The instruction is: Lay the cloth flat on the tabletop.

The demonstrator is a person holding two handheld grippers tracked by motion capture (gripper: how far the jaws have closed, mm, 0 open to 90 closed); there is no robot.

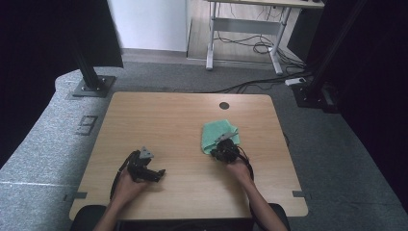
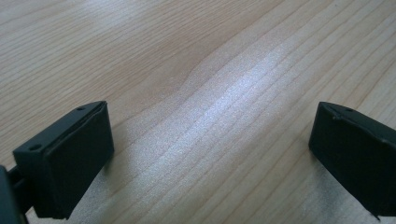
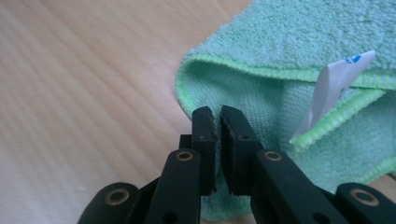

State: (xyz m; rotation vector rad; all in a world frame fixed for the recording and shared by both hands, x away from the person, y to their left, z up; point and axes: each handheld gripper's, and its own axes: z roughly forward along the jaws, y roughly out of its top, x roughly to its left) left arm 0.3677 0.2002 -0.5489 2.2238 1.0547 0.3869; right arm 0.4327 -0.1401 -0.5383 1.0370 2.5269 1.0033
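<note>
A green microfibre cloth [image 1: 216, 132] lies folded on the right half of the wooden table [image 1: 159, 115]. In the right gripper view the cloth [image 3: 289, 28] has its top layer folded over, and a white label [image 3: 331, 84] sticks out from its hem. My right gripper [image 1: 223, 146] sits at the cloth's near edge. Its jaws [image 3: 217, 112] are shut over the lower layer, with only a thin dark slit between them. My left gripper [image 1: 158, 173] rests on bare wood at the front left, well apart from the cloth. Its jaws [image 2: 210, 112] stand wide open with nothing between them.
A dark round cable hole [image 1: 224, 105] sits near the table's far edge. A black frame post on a base plate [image 1: 91, 82] stands on the grey floor beyond the far left corner, and another post base [image 1: 308, 91] at the far right. A desk with cables [image 1: 250, 38] stands farther back.
</note>
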